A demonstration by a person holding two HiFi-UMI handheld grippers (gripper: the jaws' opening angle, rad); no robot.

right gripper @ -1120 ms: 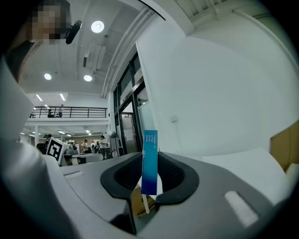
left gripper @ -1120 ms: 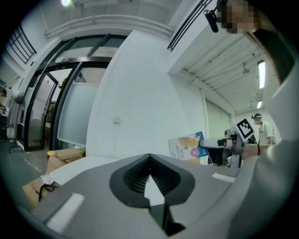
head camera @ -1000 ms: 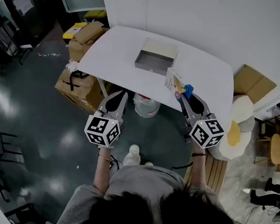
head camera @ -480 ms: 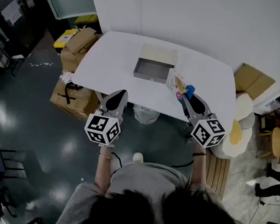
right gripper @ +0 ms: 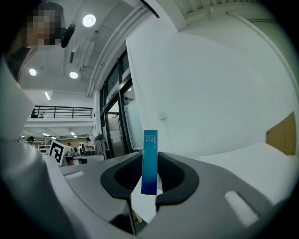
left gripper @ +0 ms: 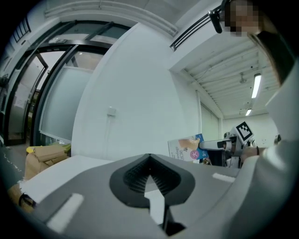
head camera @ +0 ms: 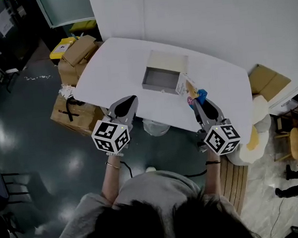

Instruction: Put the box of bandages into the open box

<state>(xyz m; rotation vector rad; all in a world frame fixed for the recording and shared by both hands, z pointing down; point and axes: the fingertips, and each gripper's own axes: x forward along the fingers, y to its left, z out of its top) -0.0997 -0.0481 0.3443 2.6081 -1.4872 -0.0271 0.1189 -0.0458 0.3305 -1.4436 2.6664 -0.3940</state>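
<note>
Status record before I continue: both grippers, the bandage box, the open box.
left gripper: jaws together, empty
right gripper: shut on box of bandages, held upright
open box: on table, nothing visible inside
placement: not yet done; box of bandages is just right of the open box

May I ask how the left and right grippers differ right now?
The left gripper is shut on nothing; the right gripper is shut on the box of bandages. The left gripper lies left of the open box, the right gripper right of it. Both point toward the table.
</note>
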